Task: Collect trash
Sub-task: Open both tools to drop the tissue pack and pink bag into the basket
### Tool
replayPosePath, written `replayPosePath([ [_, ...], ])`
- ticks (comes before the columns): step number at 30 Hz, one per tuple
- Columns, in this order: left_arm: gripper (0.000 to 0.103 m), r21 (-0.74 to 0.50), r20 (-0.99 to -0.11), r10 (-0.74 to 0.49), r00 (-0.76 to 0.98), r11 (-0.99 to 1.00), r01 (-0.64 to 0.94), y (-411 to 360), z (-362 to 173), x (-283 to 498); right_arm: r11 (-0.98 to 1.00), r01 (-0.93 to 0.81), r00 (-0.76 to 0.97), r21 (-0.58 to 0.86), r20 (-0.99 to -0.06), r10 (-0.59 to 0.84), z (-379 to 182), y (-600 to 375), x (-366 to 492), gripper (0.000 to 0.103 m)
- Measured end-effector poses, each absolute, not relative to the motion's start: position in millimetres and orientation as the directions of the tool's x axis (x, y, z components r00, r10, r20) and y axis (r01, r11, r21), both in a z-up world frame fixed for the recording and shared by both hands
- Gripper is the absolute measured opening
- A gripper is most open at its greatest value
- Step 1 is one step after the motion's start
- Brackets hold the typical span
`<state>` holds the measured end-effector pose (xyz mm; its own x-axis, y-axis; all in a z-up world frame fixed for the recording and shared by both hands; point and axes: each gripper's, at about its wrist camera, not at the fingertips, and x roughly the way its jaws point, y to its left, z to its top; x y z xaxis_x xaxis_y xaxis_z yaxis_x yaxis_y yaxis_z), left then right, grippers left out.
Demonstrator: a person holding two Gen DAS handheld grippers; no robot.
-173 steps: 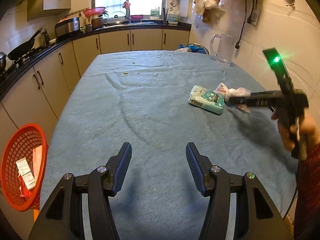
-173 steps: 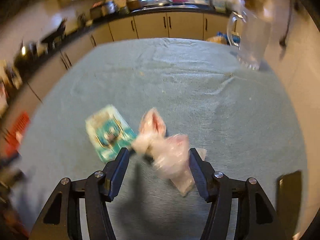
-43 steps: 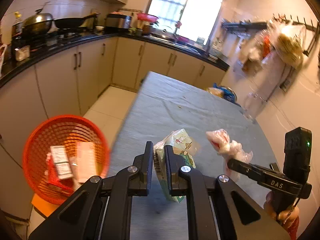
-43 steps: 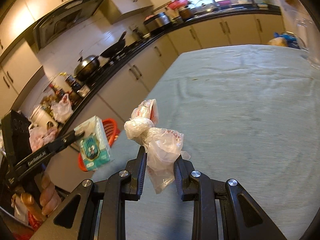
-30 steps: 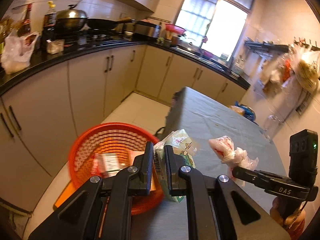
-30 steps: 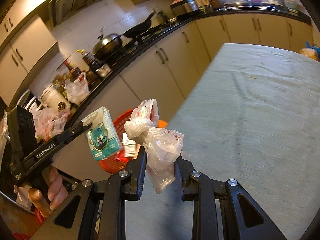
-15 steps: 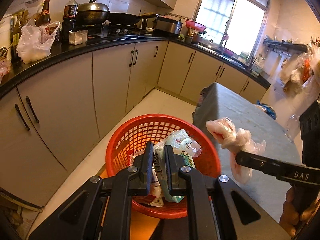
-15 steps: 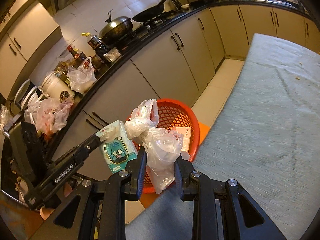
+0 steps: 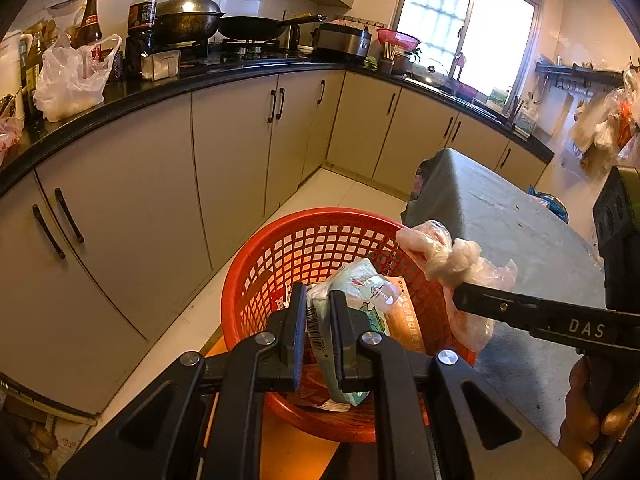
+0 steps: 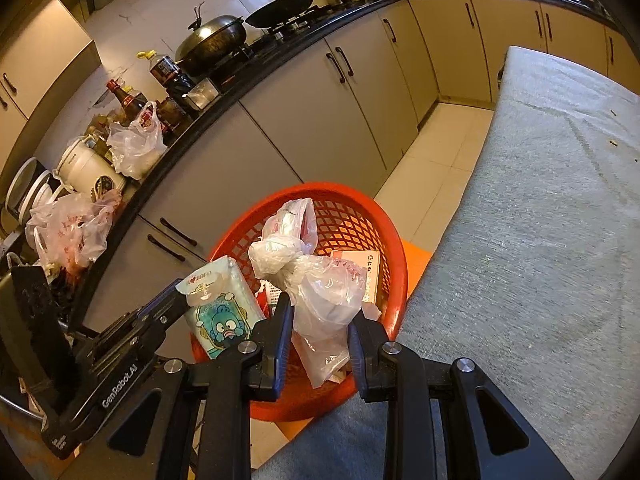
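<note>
The left gripper (image 9: pixel 318 332) is clamped on a tissue pack (image 9: pixel 352 300), holding it above the orange basket (image 9: pixel 256 276) straight ahead and below. The right gripper (image 10: pixel 320 336) pinches a crumpled plastic bag (image 10: pixel 316 280) over the same basket. A carton (image 10: pixel 370 276) lies inside, beyond the bag. The grey table (image 10: pixel 540 240) runs along the right gripper's right.

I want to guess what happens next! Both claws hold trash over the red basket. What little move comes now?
Probably opening the left claw: its tissue pack already hangs over the red basket, so it should drop in. The right claw, holding the plastic bag, could follow.
</note>
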<state>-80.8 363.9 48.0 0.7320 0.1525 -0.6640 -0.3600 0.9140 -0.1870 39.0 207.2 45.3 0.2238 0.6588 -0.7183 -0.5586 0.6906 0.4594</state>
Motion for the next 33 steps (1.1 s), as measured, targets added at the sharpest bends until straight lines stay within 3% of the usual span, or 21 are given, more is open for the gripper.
replayPosePath([
  [14,0.011,-0.18,-0.665,0.16,0.729,0.913,-0.365,366.4,43.3,-80.6,0.707,-0.54,0.208,0.457,-0.741,0.638,33.8,222.0,46.1,0.028],
  [24,0.012,-0.18,-0.664,0.154,0.731,0.917,-0.356,367.3,42.8,-77.3,0.714,-0.527,0.2,0.461,-0.749,0.631,29.8,222.4,50.0,0.036],
  [26,0.017,-0.187,-0.663,0.146,0.734,0.917,-0.352,368.2,43.3,-77.4,0.71,-0.528,0.2,0.466,-0.745,0.637,31.9,221.7,49.9,0.043],
  [30,0.023,-0.191,-0.659,0.149,0.737,0.915,-0.356,366.6,45.9,-79.1,0.704,-0.534,0.21,0.468,-0.733,0.647,37.9,217.1,47.7,0.044],
  [33,0.038,-0.199,-0.64,0.152,0.753,0.914,-0.353,364.9,50.9,-83.8,0.698,-0.535,0.215,0.477,-0.721,0.658,43.2,210.9,45.2,0.044],
])
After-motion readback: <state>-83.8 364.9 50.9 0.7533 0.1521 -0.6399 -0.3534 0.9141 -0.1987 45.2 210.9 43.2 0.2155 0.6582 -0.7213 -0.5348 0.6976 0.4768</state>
